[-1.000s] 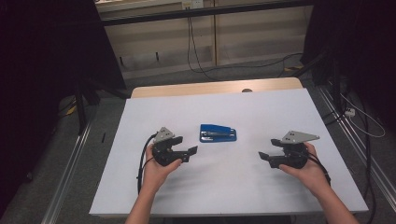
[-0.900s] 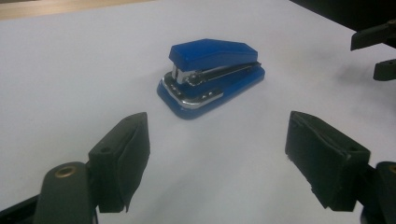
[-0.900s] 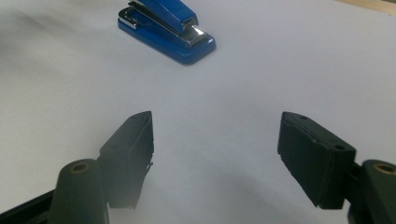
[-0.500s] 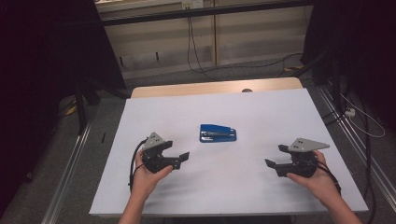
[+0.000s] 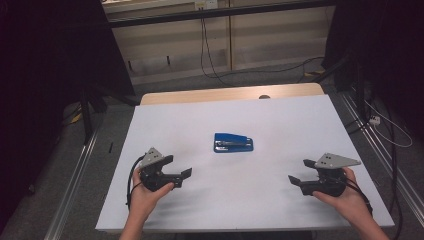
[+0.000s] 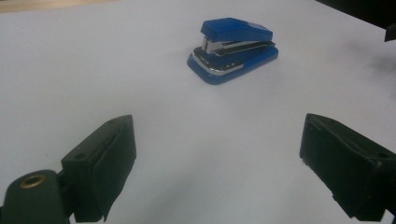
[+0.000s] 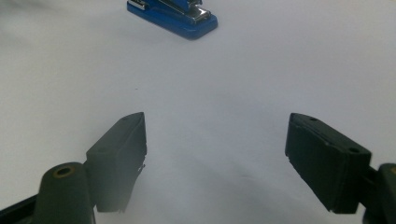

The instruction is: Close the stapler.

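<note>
Stapler [image 5: 233, 142] is lying flat mid-table [image 5: 280, 120], closed, long axis running 3-to-9 in the high view.

Left gripper [image 5: 182, 173] is sitting near the front-left edge, jaws pointing toward 3. Stapler is lying at about 1-2 o'clock from it, well apart. In the left gripper view the stapler [image 6: 232, 50] is showing at 12-1 o'clock beyond the jaws, nothing between them. Jaws have just been opening further; now standing wide, holding nothing.

Right gripper [image 5: 295, 179] is sitting near the front-right edge, jaws pointing toward 9. Stapler is lying at about 10-11 o'clock from it, well apart. In the right gripper view the stapler [image 7: 173, 14] is sitting at 11-12 o'clock, partly cut by the top edge. Jaws have just been opening too; wide, gripping nothing, only bare table between the pads.
</note>
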Tool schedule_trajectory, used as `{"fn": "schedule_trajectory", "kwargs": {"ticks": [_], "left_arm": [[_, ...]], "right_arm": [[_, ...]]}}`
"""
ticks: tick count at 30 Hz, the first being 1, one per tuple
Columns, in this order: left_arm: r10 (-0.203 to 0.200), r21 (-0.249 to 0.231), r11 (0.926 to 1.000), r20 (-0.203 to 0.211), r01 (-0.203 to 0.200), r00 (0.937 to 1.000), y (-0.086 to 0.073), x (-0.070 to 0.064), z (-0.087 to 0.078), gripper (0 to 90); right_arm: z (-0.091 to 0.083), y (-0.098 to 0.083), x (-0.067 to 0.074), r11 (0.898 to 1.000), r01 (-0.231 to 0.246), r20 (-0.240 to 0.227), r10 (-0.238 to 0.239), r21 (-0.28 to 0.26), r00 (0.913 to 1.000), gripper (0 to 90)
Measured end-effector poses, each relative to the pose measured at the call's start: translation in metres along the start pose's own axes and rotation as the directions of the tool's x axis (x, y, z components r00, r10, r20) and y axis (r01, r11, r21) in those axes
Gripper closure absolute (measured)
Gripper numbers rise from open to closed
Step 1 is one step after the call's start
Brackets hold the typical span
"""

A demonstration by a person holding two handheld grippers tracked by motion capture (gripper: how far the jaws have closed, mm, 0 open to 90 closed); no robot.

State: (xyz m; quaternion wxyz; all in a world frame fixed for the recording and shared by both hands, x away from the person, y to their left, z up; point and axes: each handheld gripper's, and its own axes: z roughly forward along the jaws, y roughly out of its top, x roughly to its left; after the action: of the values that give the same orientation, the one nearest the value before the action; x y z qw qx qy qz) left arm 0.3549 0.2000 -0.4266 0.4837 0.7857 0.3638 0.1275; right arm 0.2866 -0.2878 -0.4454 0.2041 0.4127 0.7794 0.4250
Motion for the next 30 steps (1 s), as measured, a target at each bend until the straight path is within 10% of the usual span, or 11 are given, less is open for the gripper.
{"fn": "schedule_trajectory", "kwargs": {"ticks": [30], "left_arm": [[0.01, 0.003, 0.9999, -0.018, -0.01, 0.9998, -0.016, 0.012, -0.023, 9.6]], "right_arm": [[-0.008, -0.01, 0.0, 1.0, -0.008, 0.0, 0.008, -0.007, 1.0, 18.9]]}}
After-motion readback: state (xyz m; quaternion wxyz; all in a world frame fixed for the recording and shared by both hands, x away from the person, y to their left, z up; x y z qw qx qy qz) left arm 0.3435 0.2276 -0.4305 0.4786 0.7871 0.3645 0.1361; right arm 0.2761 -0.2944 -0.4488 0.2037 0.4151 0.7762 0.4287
